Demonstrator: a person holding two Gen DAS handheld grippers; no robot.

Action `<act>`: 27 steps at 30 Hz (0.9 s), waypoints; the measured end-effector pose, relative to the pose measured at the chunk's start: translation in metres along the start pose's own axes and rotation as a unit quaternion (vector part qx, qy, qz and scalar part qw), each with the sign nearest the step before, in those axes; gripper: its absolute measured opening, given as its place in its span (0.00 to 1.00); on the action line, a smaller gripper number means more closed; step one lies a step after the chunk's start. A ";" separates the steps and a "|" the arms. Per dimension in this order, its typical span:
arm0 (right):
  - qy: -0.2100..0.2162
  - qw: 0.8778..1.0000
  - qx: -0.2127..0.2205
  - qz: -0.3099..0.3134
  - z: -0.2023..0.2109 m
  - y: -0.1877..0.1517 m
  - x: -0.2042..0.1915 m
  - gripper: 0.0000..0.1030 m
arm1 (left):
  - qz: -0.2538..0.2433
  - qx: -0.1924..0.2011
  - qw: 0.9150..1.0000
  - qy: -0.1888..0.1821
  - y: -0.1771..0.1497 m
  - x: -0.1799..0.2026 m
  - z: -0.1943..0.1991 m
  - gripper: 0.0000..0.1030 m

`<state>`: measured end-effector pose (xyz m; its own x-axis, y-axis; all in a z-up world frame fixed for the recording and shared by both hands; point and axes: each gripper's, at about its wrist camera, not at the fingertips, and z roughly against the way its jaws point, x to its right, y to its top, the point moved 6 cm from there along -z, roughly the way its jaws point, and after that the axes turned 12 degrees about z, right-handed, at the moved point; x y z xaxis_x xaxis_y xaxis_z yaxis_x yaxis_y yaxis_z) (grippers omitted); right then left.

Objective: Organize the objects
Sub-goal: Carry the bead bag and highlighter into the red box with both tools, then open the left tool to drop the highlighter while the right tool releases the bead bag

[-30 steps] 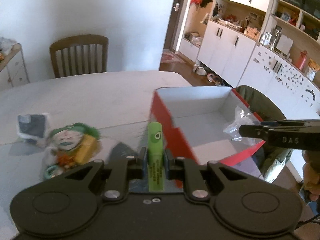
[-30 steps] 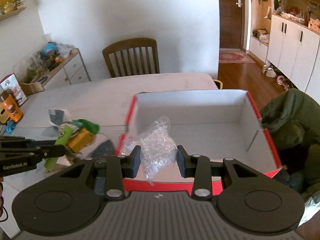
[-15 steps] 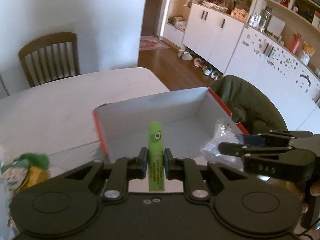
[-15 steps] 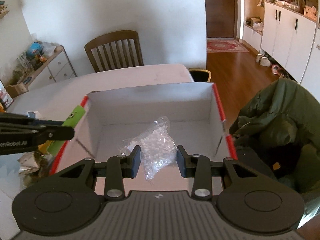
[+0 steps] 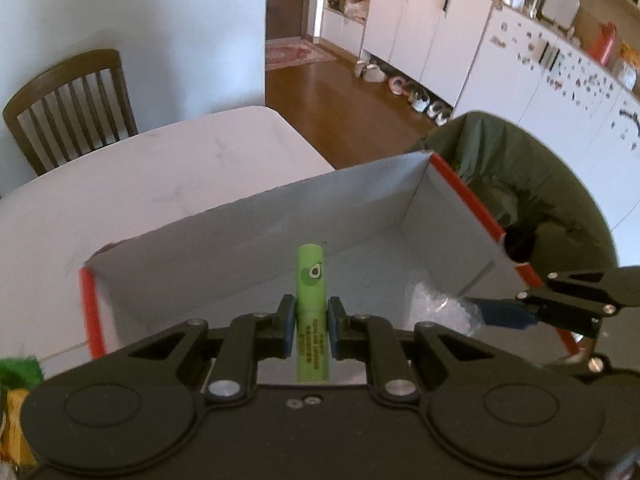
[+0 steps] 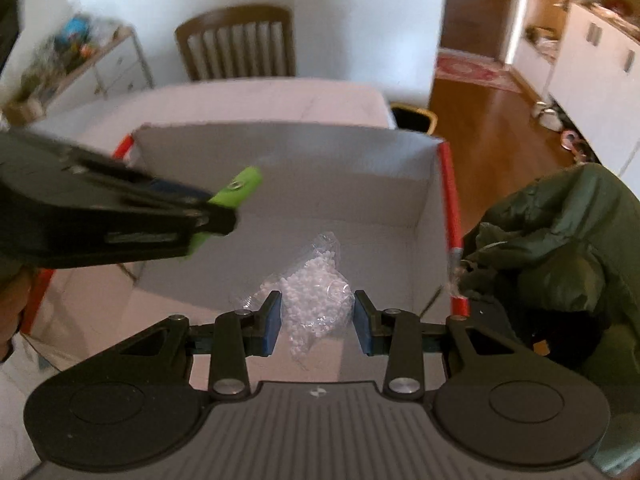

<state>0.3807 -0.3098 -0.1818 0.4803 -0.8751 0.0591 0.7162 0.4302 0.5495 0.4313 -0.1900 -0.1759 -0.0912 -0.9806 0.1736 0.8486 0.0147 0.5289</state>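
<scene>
- White tabletop (image 5: 160, 184) carries a red-edged box (image 5: 468, 196), wooden chair (image 6: 236, 40) behind.
- Left gripper (image 5: 311, 322) is clamped on a green tube (image 5: 311, 304) over the box.
- Right gripper (image 6: 317, 322) is part open around a bag of white beads (image 6: 316, 300), pads apparently off it, inside the box.

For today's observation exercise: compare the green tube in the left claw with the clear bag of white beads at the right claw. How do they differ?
The green tube is rigid, opaque and straight; the bag of white beads is soft, clear and crumpled.
The left claw is shut on the tube, while the right claw stands open around the bag.
The tube looks slimmer than the bag.
Both are over the red-edged box.
</scene>
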 end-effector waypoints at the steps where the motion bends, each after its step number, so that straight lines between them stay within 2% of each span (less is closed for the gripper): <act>1: 0.006 1.000 -0.008 0.004 -0.005 0.001 -0.001 0.36 | -0.001 -0.006 1.000 0.002 0.001 0.000 -0.005 0.14; 7: 0.023 0.999 -0.039 0.021 -0.023 0.004 -0.004 0.36 | -0.005 -0.058 0.998 0.001 -0.003 0.001 -0.041 0.14; 12: 0.031 0.997 -0.058 0.042 -0.034 0.002 -0.009 0.36 | -0.007 -0.087 0.996 0.002 -0.007 0.000 -0.059 0.14; 21: 0.037 0.994 -0.087 0.045 -0.045 0.001 -0.009 0.36 | -0.001 -0.118 0.993 0.005 -0.011 -0.010 -0.073 0.15; 27: 0.041 0.995 -0.084 0.044 -0.044 0.001 -0.008 0.37 | 0.004 -0.118 0.993 0.002 -0.009 -0.014 -0.070 0.15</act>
<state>0.4001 -0.2928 -0.2180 0.5799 -0.8142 0.0283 0.7409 0.5415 0.3973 0.4614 -0.1897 -0.2418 -0.0828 -0.9815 0.1729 0.9475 -0.0238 0.3189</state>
